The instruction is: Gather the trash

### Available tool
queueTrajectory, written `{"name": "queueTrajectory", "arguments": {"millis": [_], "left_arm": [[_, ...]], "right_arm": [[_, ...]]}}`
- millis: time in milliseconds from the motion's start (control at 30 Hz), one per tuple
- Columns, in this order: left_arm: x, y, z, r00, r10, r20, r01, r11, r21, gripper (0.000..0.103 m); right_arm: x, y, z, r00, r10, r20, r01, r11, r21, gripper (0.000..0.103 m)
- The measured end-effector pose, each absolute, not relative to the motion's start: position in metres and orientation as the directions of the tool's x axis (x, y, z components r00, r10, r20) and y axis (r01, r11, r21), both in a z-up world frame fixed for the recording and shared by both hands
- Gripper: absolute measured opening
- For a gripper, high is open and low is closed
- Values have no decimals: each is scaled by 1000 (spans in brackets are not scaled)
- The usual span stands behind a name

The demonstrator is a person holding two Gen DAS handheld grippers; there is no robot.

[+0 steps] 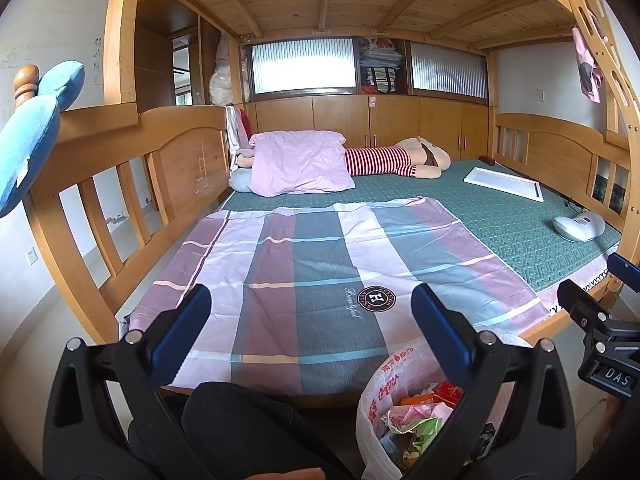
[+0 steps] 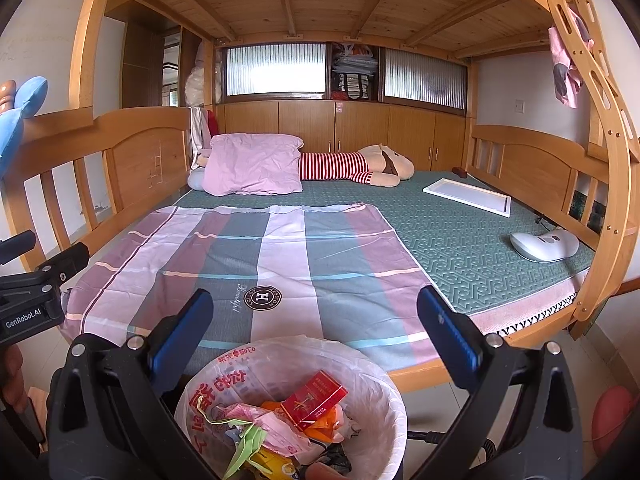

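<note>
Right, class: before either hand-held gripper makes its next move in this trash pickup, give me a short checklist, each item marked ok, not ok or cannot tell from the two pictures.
1. Left hand-held gripper open and holding nothing: ok.
2. Right hand-held gripper open and holding nothing: ok.
3. Bin lined with a plastic bag whose mouth is open: ok.
4. Room left in the bin for more trash: cannot tell; wrappers and a red box already sit high.
5. Loose trash left on the striped sheet: cannot tell for sure; none shows.
6. White tray and white gadget on the green mat count as trash: cannot tell.
</note>
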State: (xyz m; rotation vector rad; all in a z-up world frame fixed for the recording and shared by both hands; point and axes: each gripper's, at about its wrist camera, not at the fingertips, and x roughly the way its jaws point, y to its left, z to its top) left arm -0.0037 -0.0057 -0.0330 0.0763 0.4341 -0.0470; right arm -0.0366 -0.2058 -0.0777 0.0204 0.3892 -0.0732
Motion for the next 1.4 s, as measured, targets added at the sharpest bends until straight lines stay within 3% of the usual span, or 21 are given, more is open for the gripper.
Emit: {"name": "queueTrajectory", "arguments": {"millis": [1400], "left_arm": [[-2, -4, -37, 898, -52, -437, 85, 995, 56, 100]], "right_arm": [[-35, -206, -82, 920, -68, -385, 75, 997, 4, 100]]}}
